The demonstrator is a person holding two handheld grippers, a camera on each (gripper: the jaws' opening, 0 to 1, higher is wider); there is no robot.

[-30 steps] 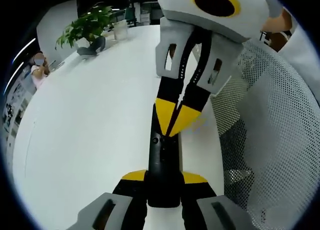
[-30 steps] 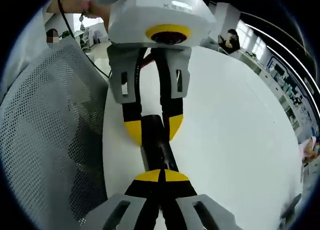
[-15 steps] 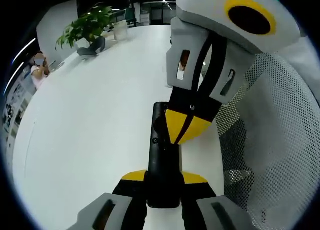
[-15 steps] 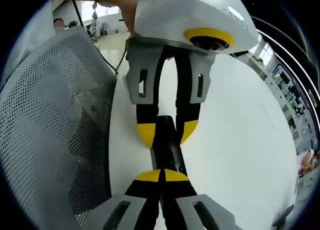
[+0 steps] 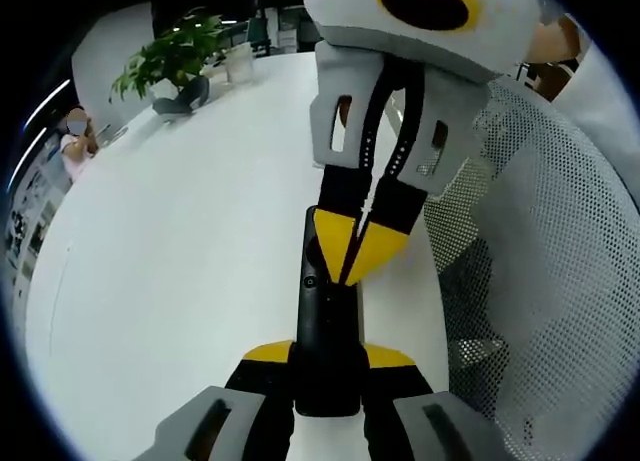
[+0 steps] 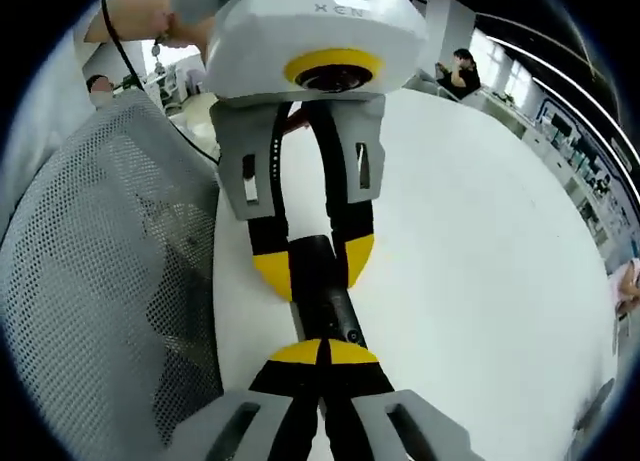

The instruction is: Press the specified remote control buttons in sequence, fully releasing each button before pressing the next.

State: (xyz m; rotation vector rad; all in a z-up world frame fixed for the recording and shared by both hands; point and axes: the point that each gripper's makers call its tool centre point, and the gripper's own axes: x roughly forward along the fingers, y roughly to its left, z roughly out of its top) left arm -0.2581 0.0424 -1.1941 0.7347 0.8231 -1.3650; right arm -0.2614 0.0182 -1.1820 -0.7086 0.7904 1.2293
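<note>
Now, in the left gripper view, the left hand-held gripper (image 5: 327, 359) grips the near end of a black remote control (image 5: 322, 321) between its two yellow-tipped jaws. The remote control lies lengthwise on the white desk (image 5: 170, 251), close to the desk's right edge in this view, and it points away from the camera. The right hand-held gripper (image 5: 350, 261) comes down from above with its yellow tips pressed together, so it is closed, and these tips rest on the top face of the remote control at about its middle. Beyond the right edge of the desk is a white mesh chair back (image 5: 540, 281). At the far left corner of the desk stands a green plant (image 5: 175, 51).

In the right gripper view, the mesh chair back (image 6: 90, 281) is on the left side, next to the edge of the desk (image 6: 470, 261). The right hand-held gripper (image 6: 322, 353) has its jaws shut on nothing, tips touching each other on the remote control (image 6: 325, 291). The left hand-held gripper (image 6: 312, 266) faces it from the other end, one yellow tip on each side of the remote control. A bare hand (image 6: 140, 16) shows at the upper left, behind this gripper's white body.
</note>
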